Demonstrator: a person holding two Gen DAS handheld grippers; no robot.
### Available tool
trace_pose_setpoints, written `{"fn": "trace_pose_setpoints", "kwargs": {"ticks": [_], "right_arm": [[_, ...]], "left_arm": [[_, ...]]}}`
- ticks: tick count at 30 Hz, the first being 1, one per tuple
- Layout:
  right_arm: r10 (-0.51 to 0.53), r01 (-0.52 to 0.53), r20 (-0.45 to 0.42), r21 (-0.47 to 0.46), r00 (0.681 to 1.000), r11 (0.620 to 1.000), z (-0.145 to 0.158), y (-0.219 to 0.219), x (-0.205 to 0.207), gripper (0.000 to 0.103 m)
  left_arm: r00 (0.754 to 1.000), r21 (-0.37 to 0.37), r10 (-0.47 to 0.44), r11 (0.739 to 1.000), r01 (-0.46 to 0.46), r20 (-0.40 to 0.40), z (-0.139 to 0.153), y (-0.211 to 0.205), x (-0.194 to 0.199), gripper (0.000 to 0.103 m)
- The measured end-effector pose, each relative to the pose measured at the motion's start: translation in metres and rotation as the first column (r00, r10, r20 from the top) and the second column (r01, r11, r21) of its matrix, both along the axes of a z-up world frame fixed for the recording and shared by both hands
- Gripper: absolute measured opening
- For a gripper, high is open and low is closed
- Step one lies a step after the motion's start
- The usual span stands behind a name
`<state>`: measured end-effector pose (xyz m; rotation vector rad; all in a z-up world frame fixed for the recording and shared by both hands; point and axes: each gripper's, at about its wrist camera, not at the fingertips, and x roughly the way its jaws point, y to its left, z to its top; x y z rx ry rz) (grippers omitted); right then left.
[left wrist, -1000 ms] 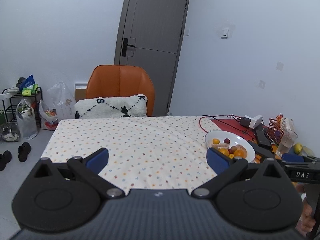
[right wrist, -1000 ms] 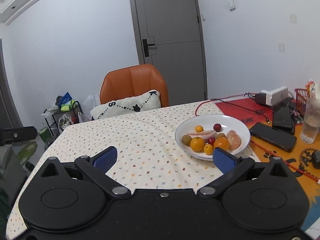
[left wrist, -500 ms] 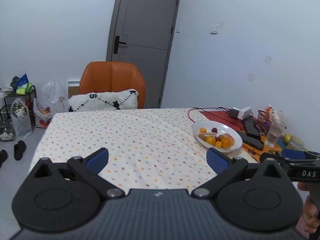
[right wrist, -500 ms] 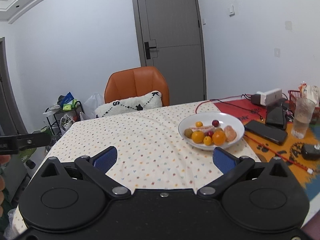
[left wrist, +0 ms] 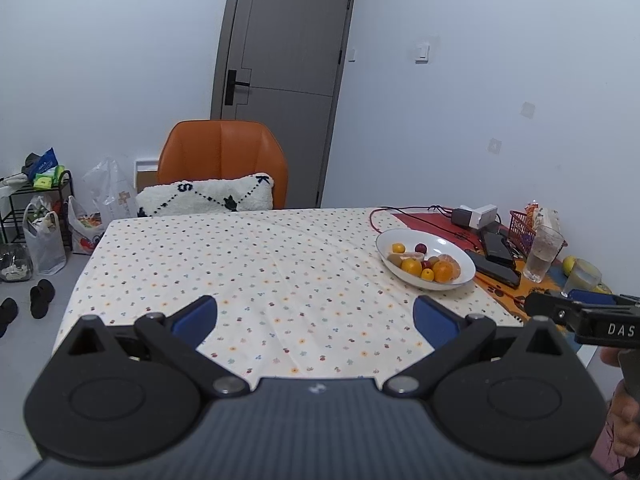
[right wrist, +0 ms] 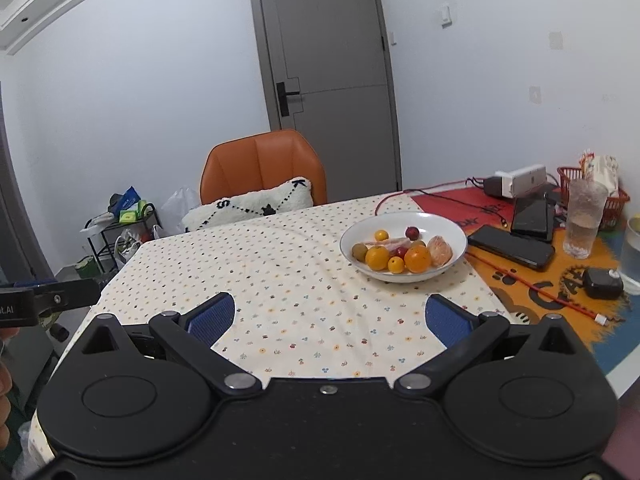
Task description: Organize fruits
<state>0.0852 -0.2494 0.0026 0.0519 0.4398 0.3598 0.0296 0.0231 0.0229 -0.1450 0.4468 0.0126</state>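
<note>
A smooth white oval bowl (right wrist: 403, 240) of glossy round fruits (right wrist: 400, 254) sits on the dotted cloth-covered table (right wrist: 304, 280), ahead-right of both wide-open, empty tools (left wrist: 315, 316) (right wrist: 328, 316).

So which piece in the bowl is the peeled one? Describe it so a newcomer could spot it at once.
Start at the white bowl on the dotted tablecloth, beside the black phone. The peeled mandarin lies at the bowl's right side, next to the largest orange fruit. Unlike its smooth, glossy neighbours, it is pale orange, matt and ribbed with segment lines.
</note>
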Motion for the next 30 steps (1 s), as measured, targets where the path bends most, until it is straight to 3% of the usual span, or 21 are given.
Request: {"fn": "trace_pose_setpoints", "kwargs": {"ticks": [30], "right_arm": [[0.050,-0.050,0.001,-0.013,0.999,0.999,0.0032,0.0075,-0.0069,0.103]], "left_arm": [[1.000,0.003,0.007,1.000,-0.006,-0.012,-0.0048,0.0062,-0.0034,0.103]]}}
